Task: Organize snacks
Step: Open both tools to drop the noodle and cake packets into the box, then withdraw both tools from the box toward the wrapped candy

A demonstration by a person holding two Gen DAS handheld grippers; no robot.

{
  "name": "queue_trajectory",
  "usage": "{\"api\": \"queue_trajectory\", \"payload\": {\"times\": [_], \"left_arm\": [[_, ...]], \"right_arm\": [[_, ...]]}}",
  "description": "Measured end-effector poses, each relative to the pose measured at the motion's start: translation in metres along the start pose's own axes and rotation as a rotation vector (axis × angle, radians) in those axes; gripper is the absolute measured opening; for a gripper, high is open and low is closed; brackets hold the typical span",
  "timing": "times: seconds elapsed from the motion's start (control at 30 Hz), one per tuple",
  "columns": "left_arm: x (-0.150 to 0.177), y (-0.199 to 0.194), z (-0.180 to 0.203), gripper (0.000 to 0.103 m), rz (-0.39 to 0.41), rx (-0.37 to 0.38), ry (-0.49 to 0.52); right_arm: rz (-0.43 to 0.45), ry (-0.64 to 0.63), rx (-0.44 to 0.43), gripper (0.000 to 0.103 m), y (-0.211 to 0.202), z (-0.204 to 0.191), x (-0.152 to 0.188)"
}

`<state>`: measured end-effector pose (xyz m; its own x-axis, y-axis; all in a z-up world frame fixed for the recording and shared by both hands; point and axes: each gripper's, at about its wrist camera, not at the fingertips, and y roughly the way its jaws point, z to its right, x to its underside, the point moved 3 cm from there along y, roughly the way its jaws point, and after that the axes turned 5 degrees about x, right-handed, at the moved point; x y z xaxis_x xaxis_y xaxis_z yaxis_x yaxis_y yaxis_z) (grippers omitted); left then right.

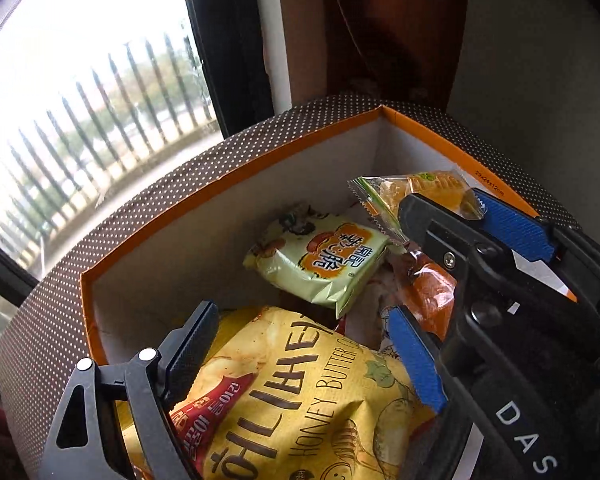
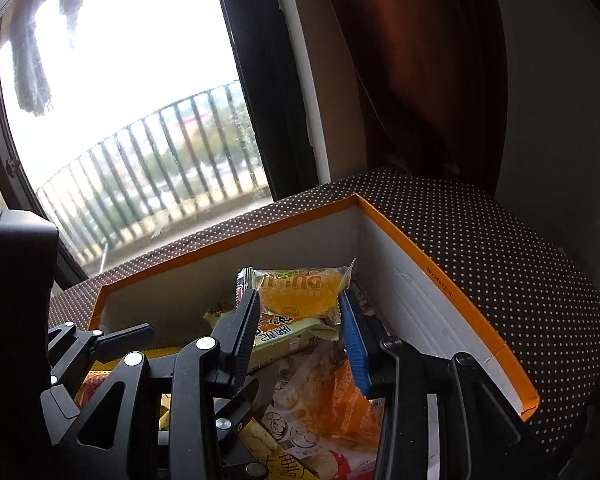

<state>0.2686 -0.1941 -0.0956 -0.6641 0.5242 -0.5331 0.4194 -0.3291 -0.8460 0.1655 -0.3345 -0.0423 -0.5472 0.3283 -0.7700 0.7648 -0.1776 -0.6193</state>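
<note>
Both tools sit over the snack box (image 1: 228,168), a brown polka-dot carton with an orange rim and a pale inside, standing by a window (image 1: 80,92) with a railing outside. My left tool (image 1: 304,344) is spread wide above the yellow honey butter chip bag (image 1: 300,400), which lies at the near end of the box; I see the pads clear of it. My right tool (image 2: 300,332) pinches a small clear packet with an orange jelly snack (image 2: 300,290) between its blue pad and its black one, holding it up over the far part of the box. Below it lie a pale green snack pack (image 1: 320,268) and an orange wrapper (image 2: 348,404) among other packets on the box floor.
</note>
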Motion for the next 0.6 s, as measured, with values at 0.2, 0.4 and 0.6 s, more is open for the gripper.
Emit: {"api": "queue_trajectory", "payload": {"times": [0.2,0.4,0.6], "left_arm": [[-0.008,0.009,0.004,0.089,-0.024,-0.028,0.024],[0.004,-0.005,0.017,0.090,0.033,-0.049,0.034],[0.017,-0.026,0.032,0.090,0.082,-0.055,0.020]], "right_arm": [[-0.066,0.032,0.010,0.057,0.010,0.003,0.001],[-0.034,0.034,0.030,0.079,-0.009,0.008,0.004],[-0.033,0.044,0.016,0.084,-0.025,0.012,0.012]]}}
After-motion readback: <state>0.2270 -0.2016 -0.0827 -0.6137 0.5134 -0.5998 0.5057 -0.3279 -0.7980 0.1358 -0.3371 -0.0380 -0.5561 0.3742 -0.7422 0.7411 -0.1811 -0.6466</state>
